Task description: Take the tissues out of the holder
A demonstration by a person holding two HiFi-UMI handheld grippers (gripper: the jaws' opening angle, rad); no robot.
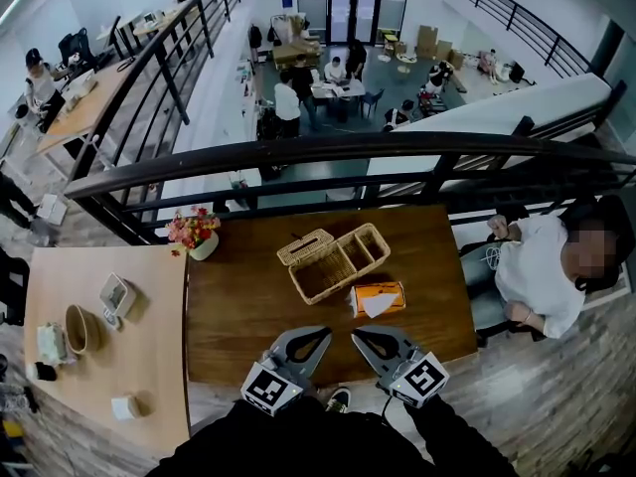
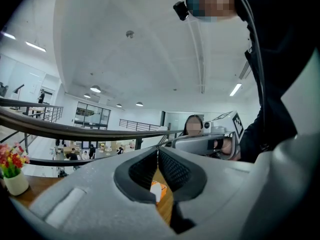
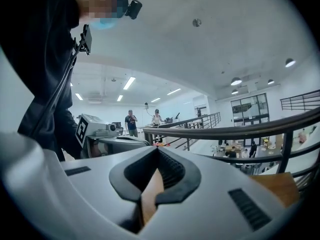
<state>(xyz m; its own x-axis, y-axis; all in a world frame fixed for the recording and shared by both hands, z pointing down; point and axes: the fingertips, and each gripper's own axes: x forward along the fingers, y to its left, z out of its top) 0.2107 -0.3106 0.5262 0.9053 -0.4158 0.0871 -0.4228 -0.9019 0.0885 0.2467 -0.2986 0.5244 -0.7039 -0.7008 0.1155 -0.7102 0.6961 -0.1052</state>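
A wicker tissue holder (image 1: 333, 262) stands on the dark wooden table (image 1: 238, 316) with its lid flipped open to the left. Just right of it and nearer to me lies an orange tissue pack (image 1: 378, 298) with a white tissue sticking out. The same pack (image 2: 157, 190) shows through the gap below the jaws in the left gripper view. My left gripper (image 1: 326, 331) (image 2: 158, 150) and right gripper (image 1: 355, 335) (image 3: 158, 150) hover side by side over the table's near edge, clear of the holder. Both are shut with nothing between the jaws.
A pot of flowers (image 1: 196, 235) stands at the dark table's far left corner. A lighter table (image 1: 109, 366) with small items adjoins on the left. A black railing (image 1: 348, 152) runs behind the table. A person (image 1: 542, 266) sits at the right end.
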